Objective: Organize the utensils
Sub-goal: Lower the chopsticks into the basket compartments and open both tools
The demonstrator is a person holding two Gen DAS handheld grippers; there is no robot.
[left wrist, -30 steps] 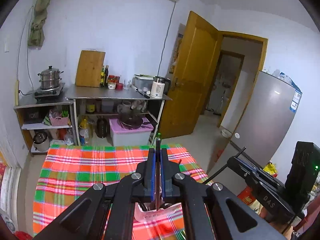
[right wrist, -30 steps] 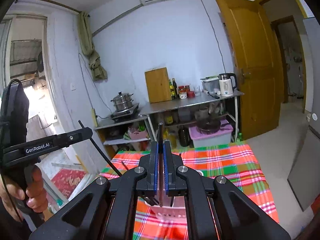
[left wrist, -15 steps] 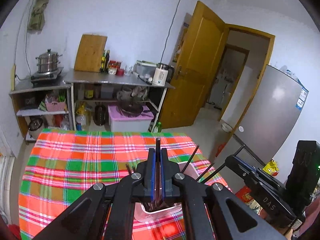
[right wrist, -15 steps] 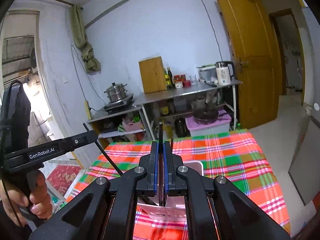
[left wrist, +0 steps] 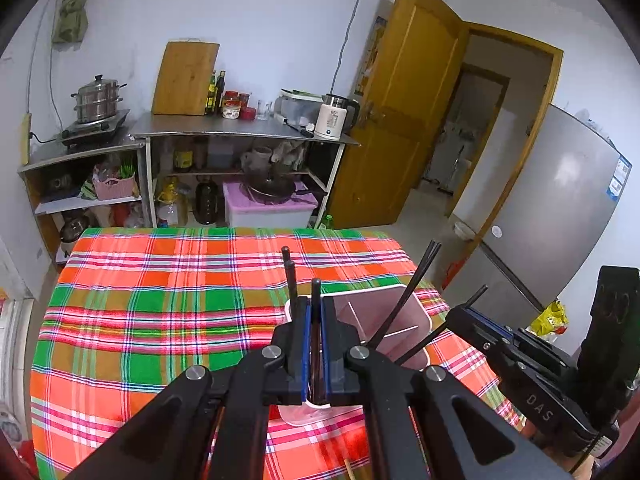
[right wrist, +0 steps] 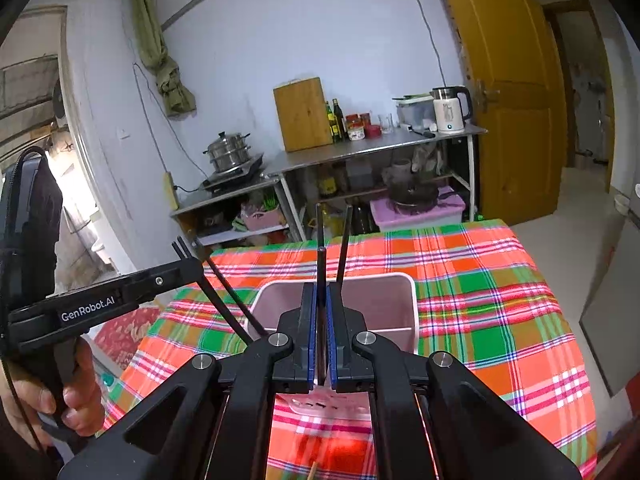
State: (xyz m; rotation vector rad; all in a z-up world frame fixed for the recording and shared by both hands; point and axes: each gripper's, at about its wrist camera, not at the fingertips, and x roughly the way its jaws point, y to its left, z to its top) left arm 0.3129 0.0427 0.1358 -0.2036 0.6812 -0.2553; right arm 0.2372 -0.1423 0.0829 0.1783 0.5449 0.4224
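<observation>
1. Pink utensil holder (left wrist: 404,316) stands on the plaid-cloth table (left wrist: 160,280), near the table's near-right corner in the left wrist view. It has inner dividers, so sorting by compartment looks like the intent.
2. Left gripper (left wrist: 316,320) is clamped on a dark chopstick (left wrist: 316,300), stick roughly upright over the holder's near-left part. Judgement: upright hold lets the stick drop straight into a slot.
3. Right gripper (right wrist: 320,312) is likewise closed on a dark chopstick (right wrist: 320,264), also upright over the holder (right wrist: 376,300). Both tongs sit directly above the holder, side by side.
4. More dark chopsticks (left wrist: 416,280) already lean in the holder, tips out toward its right rim; another pair (left wrist: 289,276) stands just left of the left gripper's stick. Leaning because the compartments are wide relative to the sticks.
5. A pale wooden stick tip (left wrist: 349,470) pokes in at the table's near edge; likely still to be sorted.
6. Hidden:
   - the holder's near wall and the sticks' lower ends are behind the gripper bodies, so I can't tell which compartment each held stick is over, or whether the tips touch the bottom;
   - the count of sticks inside is uncertain;
   - in the right wrist view a second thin stick (right wrist: 344,248) rises beside the gripped one; can't tell whether it is in the holder or pinched too.
</observation>
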